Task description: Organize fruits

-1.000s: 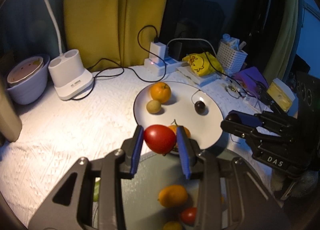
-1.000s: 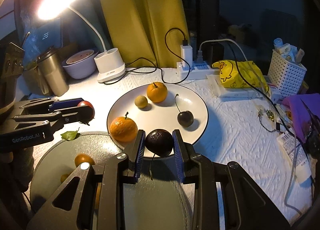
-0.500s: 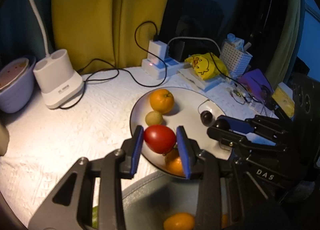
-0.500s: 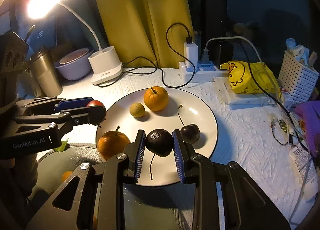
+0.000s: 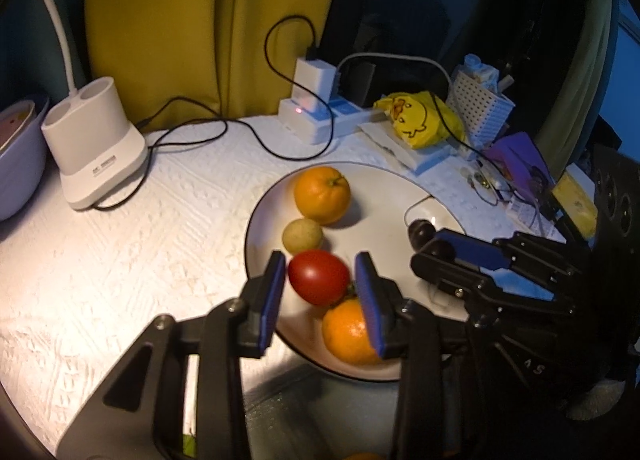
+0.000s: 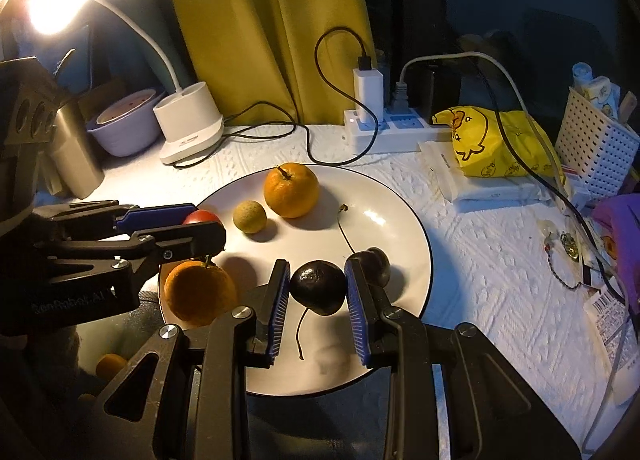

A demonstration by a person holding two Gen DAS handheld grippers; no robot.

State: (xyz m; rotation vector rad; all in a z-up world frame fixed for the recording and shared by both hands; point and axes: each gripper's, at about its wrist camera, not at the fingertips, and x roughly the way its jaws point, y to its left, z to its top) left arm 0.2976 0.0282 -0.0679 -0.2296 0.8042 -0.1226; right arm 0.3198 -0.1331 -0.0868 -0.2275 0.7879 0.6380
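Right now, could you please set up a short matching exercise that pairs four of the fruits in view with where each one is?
Things:
1. red tomato
2. dark cherry with hanging stem
3. small yellow-green fruit
4. second dark cherry

Places:
A. between the right gripper's fingers
B. on the white plate, beside an orange
C. between the left gripper's fingers
D. on the plate, just behind the right gripper

Pairs: 1-C, 2-A, 3-B, 4-D

Home desk: lamp [image 6: 188, 127], power strip [image 6: 384, 131], yellow curtain [image 6: 260, 19].
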